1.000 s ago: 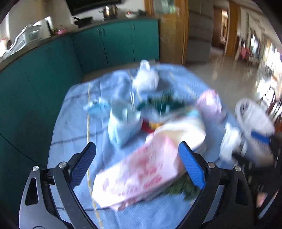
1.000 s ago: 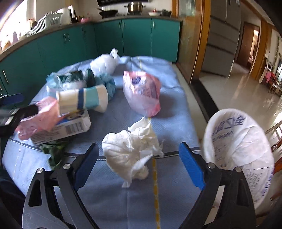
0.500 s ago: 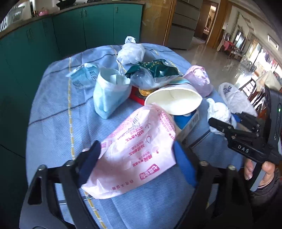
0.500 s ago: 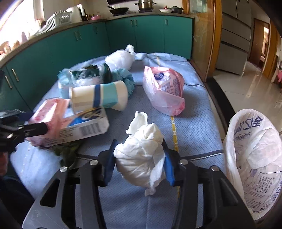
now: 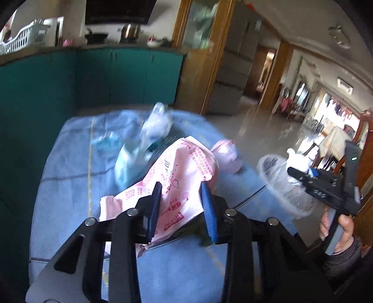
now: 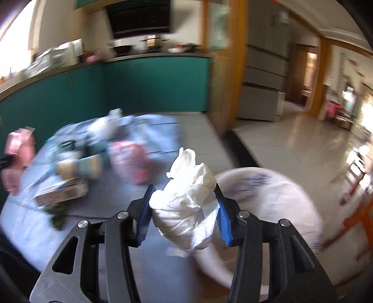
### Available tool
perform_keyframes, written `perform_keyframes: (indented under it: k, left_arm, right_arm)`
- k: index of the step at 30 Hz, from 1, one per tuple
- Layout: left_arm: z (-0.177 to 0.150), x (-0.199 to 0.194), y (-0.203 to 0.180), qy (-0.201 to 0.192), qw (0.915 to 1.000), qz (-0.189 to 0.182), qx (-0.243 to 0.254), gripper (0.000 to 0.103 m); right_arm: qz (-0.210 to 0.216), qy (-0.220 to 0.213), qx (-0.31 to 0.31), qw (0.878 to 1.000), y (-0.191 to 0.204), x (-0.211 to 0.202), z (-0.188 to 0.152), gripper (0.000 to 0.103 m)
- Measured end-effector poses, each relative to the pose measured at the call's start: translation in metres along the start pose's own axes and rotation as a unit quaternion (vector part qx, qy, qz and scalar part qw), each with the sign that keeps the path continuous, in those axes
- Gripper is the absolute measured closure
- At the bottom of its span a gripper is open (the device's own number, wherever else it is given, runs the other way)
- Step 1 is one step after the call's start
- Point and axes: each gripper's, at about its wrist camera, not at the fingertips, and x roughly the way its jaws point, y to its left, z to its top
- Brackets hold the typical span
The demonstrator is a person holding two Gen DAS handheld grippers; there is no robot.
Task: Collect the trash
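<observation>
Left gripper [image 5: 181, 205]: jaws just closing, pinching pink wrapper [image 5: 184, 172] above blue tablecloth [image 5: 65, 177]; light, limp, slippery film (pinch gathered fold).
Right gripper [image 6: 183, 211]: jaws clamping white tissue wad [image 6: 188, 205], near lined bin [image 6: 279, 195]; soft, crushable, weightless.

A home kitchen, open to a living and dining area. Teal cabinets [image 6: 149, 84] under a dark countertop [image 6: 160, 55]; on it a steel pot [image 5: 130, 30], a black wok [image 5: 96, 37] and a white dish rack [image 5: 23, 38], with a black range hood [image 6: 139, 17] above. Beside the cabinets a wooden door frame [image 5: 198, 56], then a tall grey refrigerator [image 6: 265, 70]. Glossy tiled floor [image 6: 291, 149] leading to bright rooms beyond, with a wooden chair [image 5: 363, 130] at the far edge. In the foreground a table under a blue cloth [image 5: 70, 167], strewn with household rubbish, and a white lined bin [image 6: 279, 200] alongside.
</observation>
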Motion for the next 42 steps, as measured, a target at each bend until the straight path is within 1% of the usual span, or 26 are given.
perform_keyframes:
  k: [2, 3, 5, 7, 8, 10, 11, 15, 17, 19, 20, 21, 24, 25, 27, 28, 30, 32, 33, 34, 35, 36, 37, 38, 40, 42]
  left_arm:
    - [0.013, -0.007, -0.021, -0.022, 0.9989, -0.04, 0.011, 0.068]
    - [0.019, -0.005, -0.032, -0.025, 0.9979, -0.057, 0.019, 0.068]
    - [0.033, 0.008, -0.065, -0.018, 0.9944, -0.095, 0.042, 0.068]
    - [0.042, 0.03, -0.1, 0.001, 0.9896, -0.129, 0.064, 0.068]
    - [0.046, 0.045, -0.12, 0.013, 0.9862, -0.146, 0.078, 0.068]
    - [0.047, 0.074, -0.153, 0.033, 0.9794, -0.172, 0.1, 0.068]
    - [0.047, 0.093, -0.171, 0.048, 0.9746, -0.191, 0.106, 0.068]
    - [0.038, 0.155, -0.22, 0.097, 0.9585, -0.245, 0.109, 0.068]
    - [0.033, 0.178, -0.238, 0.113, 0.9525, -0.259, 0.114, 0.066]
    - [0.029, 0.196, -0.252, 0.121, 0.9483, -0.271, 0.113, 0.05]
    - [0.028, 0.205, -0.257, 0.119, 0.9489, -0.272, 0.107, 0.033]
    - [0.027, 0.208, -0.259, 0.118, 0.9504, -0.269, 0.102, 0.024]
    - [0.031, 0.22, -0.26, 0.135, 0.9529, -0.249, 0.108, 0.018]
    - [0.03, 0.214, -0.254, 0.137, 0.955, -0.236, 0.115, 0.017]
    - [0.038, 0.204, -0.238, 0.137, 0.9618, -0.196, 0.133, 0.014]
    - [0.046, 0.197, -0.226, 0.13, 0.9668, -0.164, 0.146, 0.014]
    - [0.059, 0.177, -0.193, 0.102, 0.9782, -0.083, 0.16, 0.011]
    - [0.074, 0.162, -0.154, 0.075, 0.9847, 0.001, 0.157, 0.009]
    - [0.079, 0.156, -0.134, 0.064, 0.9862, 0.036, 0.149, 0.009]
    - [0.088, 0.148, -0.107, 0.045, 0.9885, 0.077, 0.123, 0.009]
    - [0.094, 0.14, -0.077, 0.027, 0.9907, 0.105, 0.082, 0.008]
    - [0.097, 0.133, -0.054, 0.016, 0.9922, 0.115, 0.045, 0.008]
    - [0.097, 0.128, -0.02, 0.005, 0.9935, 0.112, -0.02, 0.008]
    - [0.094, 0.129, -0.001, 0.006, 0.9927, 0.104, -0.061, 0.008]
    - [0.089, 0.137, 0.03, 0.028, 0.989, 0.084, -0.118, 0.008]
    - [0.085, 0.149, 0.042, 0.049, 0.985, 0.054, -0.157, 0.007]
  right_arm:
    - [-0.038, 0.017, 0.024, 0.999, -0.032, 0.006, -0.004, 0.054]
    - [-0.048, 0.024, 0.032, 0.998, -0.043, 0.008, -0.008, 0.052]
    - [-0.051, 0.051, 0.052, 0.996, -0.064, 0.017, -0.016, 0.047]
    - [-0.046, 0.065, 0.076, 0.994, -0.078, 0.022, -0.021, 0.042]
    - [-0.049, 0.064, 0.085, 0.993, -0.084, 0.021, -0.023, 0.041]
    - [-0.064, 0.057, 0.099, 0.991, -0.097, 0.015, -0.025, 0.033]
    - [-0.082, 0.05, 0.103, 0.99, -0.104, 0.011, -0.025, 0.031]
    - [-0.139, 0.027, 0.112, 0.984, -0.134, -0.008, -0.021, 0.026]
    - [-0.157, 0.017, 0.119, 0.98, -0.145, -0.016, -0.019, 0.024]
    - [-0.167, 0.008, 0.126, 0.978, -0.153, -0.02, -0.017, 0.023]
    - [-0.17, 0.003, 0.128, 0.977, -0.157, -0.023, -0.017, 0.022]
    - [-0.169, -0.001, 0.127, 0.977, -0.157, -0.024, -0.017, 0.02]
    - [-0.16, -0.007, 0.123, 0.979, -0.154, -0.022, -0.012, 0.017]
    - [-0.147, -0.008, 0.119, 0.982, -0.147, -0.016, -0.01, 0.017]
    - [-0.117, -0.003, 0.113, 0.987, -0.131, -0.003, -0.005, 0.016]
    - [-0.1, -0.001, 0.108, 0.989, -0.121, 0.003, -0.002, 0.016]
    - [-0.045, 0.006, 0.091, 0.995, -0.089, 0.021, 0.007, 0.016]
    - [0.003, 0.007, 0.07, 0.997, -0.055, 0.035, 0.017, 0.016]
    - [0.02, 0.006, 0.06, 0.998, -0.039, 0.04, 0.023, 0.016]
    - [0.037, 0.006, 0.048, 0.998, -0.021, 0.046, 0.029, 0.016]
    - [0.059, 0.006, 0.034, 0.998, 0.0, 0.053, 0.036, 0.016]
    - [0.075, 0.007, 0.021, 0.997, 0.017, 0.059, 0.042, 0.016]
    - [0.088, 0.008, 0.004, 0.996, 0.039, 0.067, 0.047, 0.015]
    - [0.091, 0.01, -0.007, 0.996, 0.051, 0.073, 0.05, 0.014]
    - [0.099, 0.024, -0.032, 0.994, 0.08, 0.088, 0.056, 0.014]
    - [0.103, 0.037, -0.044, 0.993, 0.096, 0.099, 0.058, 0.014]
